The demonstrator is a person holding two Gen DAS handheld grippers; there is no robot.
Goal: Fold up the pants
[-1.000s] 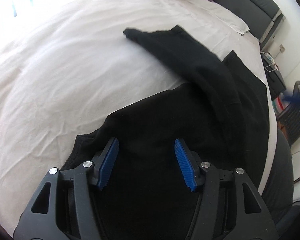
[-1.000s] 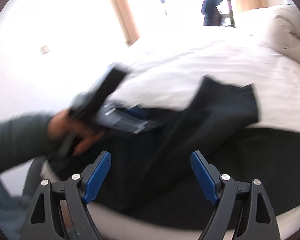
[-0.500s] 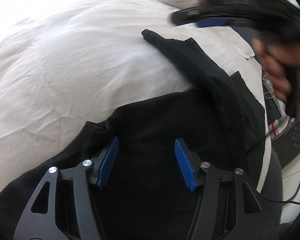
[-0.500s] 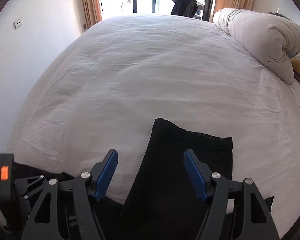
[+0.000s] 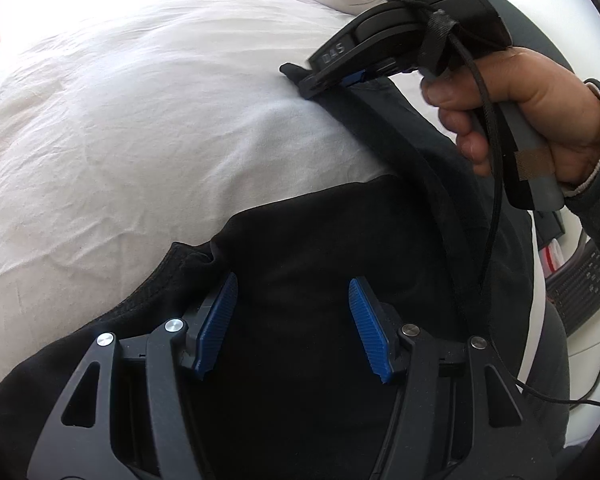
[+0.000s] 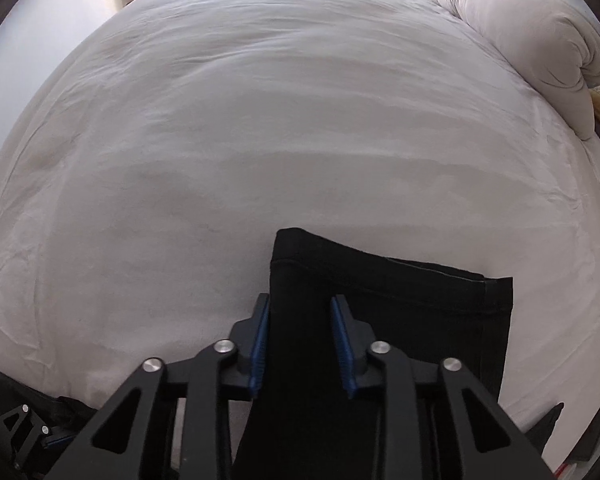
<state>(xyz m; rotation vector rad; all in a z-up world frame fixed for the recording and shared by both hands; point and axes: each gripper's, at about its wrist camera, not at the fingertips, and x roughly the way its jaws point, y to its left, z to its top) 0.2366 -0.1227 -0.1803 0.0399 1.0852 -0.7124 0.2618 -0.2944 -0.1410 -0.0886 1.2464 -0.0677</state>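
Our right gripper (image 6: 298, 344), jaws just closing around the far cuff of the black pants (image 6: 400, 304), stands nearest that leg, which runs lengthwise along the bed (image 6: 260, 120) edge back to our unclenched left gripper (image 5: 292, 320) over the waist.

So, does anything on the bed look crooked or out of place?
Only the black pants stand out: one leg lies askew across the other on the white sheet, and the waistband is bunched. No spill or damage shows.
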